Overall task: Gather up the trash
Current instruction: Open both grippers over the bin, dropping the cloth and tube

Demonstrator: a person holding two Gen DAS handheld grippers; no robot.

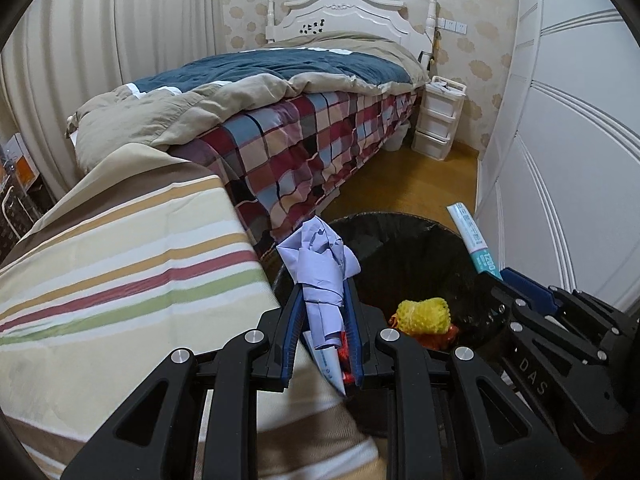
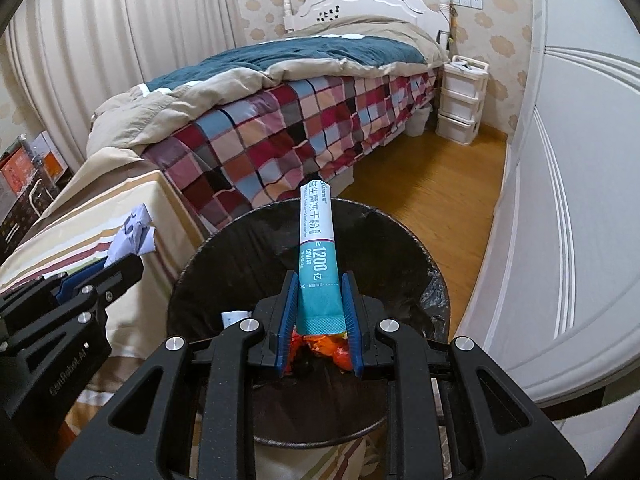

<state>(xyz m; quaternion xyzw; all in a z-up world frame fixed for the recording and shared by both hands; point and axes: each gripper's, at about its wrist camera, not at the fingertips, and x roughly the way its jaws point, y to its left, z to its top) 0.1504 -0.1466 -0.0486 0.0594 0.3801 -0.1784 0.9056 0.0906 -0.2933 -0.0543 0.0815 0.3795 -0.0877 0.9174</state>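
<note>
My left gripper is shut on a crumpled pale lilac paper and holds it at the left rim of a round bin lined with a black bag. My right gripper is shut on a white and teal sachet and holds it upright above the same bin. Inside the bin lie a yellow foam net and orange-red wrappers. The left gripper with its paper also shows at the left of the right wrist view. The sachet shows at the right of the left wrist view.
A surface with a striped cloth stands left of the bin. A bed with a checked sheet lies beyond. A white wardrobe lines the right side. A white drawer unit stands by the headboard on the wooden floor.
</note>
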